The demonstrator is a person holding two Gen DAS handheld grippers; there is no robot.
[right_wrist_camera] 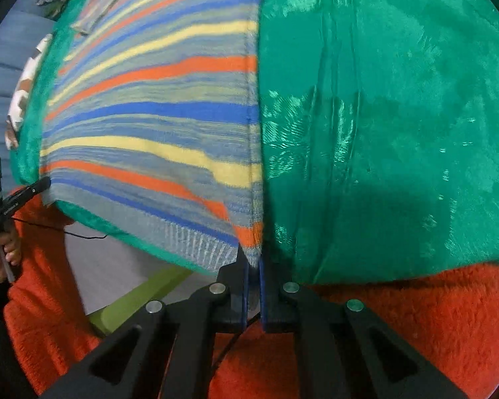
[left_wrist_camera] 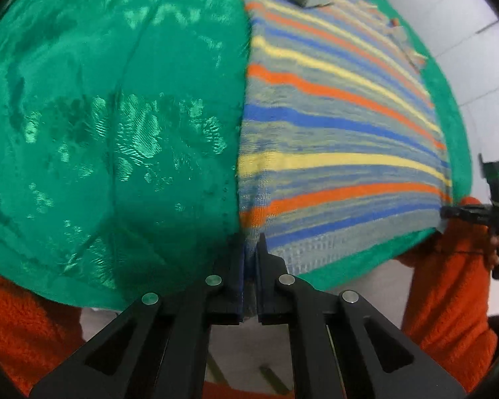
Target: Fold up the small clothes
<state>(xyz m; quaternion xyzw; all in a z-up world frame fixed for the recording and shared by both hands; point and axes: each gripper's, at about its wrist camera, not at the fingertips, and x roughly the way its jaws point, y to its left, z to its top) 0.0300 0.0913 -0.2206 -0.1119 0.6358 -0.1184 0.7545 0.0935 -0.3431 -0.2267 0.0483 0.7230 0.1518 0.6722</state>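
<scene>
Pinching the near hem of one striped knit garment (left_wrist_camera: 332, 139), the left claw (left_wrist_camera: 249, 256) is sitting at the lower middle of its own view, fully clamped on the hem's left corner. To its left, the green cloth (left_wrist_camera: 109, 116) covering the counter is lying bare; to its right, the garment is spreading flat, stripes running across toward the right claw (left_wrist_camera: 449, 212) at the right edge. In the right wrist view the order is reversing: the left claw (right_wrist_camera: 43, 184) is showing at the left edge, the garment filling the upper left, and the right claw (right_wrist_camera: 254, 259) at lower middle is clamping the hem's right corner.

The garment's long axis is running away from both claws toward the top of each frame, so folding probably means carrying the hem forward. Counting: one garment, two claws, each equally near its corner.
</scene>
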